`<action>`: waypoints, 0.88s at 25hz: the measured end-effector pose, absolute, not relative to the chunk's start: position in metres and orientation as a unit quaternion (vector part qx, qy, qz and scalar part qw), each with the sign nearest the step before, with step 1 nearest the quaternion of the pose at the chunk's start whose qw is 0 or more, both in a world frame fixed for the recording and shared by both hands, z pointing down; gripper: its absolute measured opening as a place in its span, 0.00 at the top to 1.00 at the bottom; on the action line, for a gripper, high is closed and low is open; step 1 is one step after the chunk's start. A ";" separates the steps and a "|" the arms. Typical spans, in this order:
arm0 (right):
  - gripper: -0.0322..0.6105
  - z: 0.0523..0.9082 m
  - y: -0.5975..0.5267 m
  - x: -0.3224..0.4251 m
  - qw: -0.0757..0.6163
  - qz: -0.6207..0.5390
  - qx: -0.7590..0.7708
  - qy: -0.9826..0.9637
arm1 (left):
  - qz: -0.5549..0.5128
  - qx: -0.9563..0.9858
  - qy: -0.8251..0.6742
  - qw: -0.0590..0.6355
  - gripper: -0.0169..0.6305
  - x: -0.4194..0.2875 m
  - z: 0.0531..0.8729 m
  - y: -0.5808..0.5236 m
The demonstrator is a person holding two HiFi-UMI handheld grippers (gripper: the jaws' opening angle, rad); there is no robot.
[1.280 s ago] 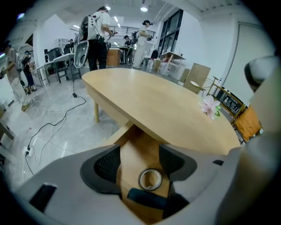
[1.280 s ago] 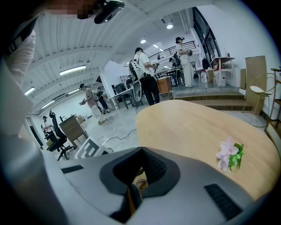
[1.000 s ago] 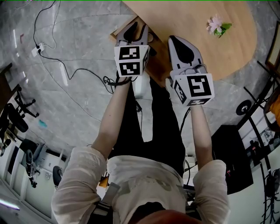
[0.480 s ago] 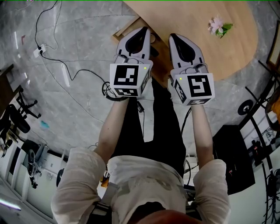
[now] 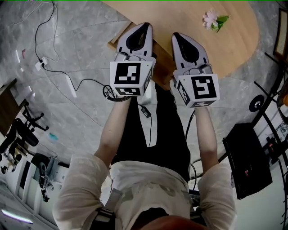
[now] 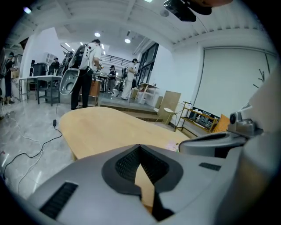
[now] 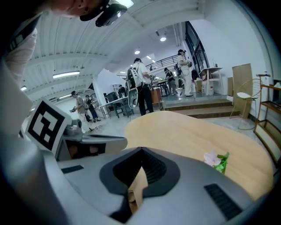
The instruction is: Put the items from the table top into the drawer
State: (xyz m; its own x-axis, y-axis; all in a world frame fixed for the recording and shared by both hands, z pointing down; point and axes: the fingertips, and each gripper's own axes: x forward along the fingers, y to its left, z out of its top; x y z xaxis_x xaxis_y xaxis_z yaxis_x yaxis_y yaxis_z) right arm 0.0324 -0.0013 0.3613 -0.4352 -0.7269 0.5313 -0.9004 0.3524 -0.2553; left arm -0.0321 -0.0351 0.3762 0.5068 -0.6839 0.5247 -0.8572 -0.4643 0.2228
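Observation:
A pink flower with green leaves [image 5: 212,20] lies on the far right of the light wooden table [image 5: 189,13]; it also shows in the right gripper view [image 7: 215,160]. My left gripper [image 5: 143,26] and right gripper [image 5: 176,36] hover side by side over the table's near edge. In the left gripper view, the left gripper [image 6: 140,146] is shut with its tips touching and nothing between them. The right gripper [image 7: 141,149] is likewise shut and empty. A wooden drawer corner [image 5: 114,41] juts from under the table edge beside the left gripper; its inside is hidden.
Cables and a power strip [image 5: 40,63] lie on the grey floor at the left. A black case [image 5: 246,157] stands at the right. My legs are below the table edge. Several people [image 6: 85,72] stand by desks far behind the table.
My left gripper has risen from beside the drawer and now sits level with the right one. The right gripper has shifted only slightly.

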 end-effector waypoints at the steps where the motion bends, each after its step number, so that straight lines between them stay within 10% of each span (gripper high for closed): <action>1: 0.94 0.361 0.000 0.041 0.165 0.263 0.512 -0.801 | 0.183 0.840 -0.453 0.235 0.96 -0.020 0.375 -0.040; 4: 0.94 0.362 0.007 0.071 0.164 0.263 0.536 -0.785 | 0.177 0.860 -0.414 0.240 0.96 0.027 0.367 -0.054; 10: 0.94 0.368 0.046 0.149 0.148 0.278 0.588 -0.745 | 0.167 0.894 -0.341 0.238 0.63 0.148 0.358 -0.060; 22: 0.94 0.397 0.105 0.242 0.113 0.332 0.661 -0.664 | 0.434 0.865 -0.231 0.101 0.57 0.270 0.489 -0.056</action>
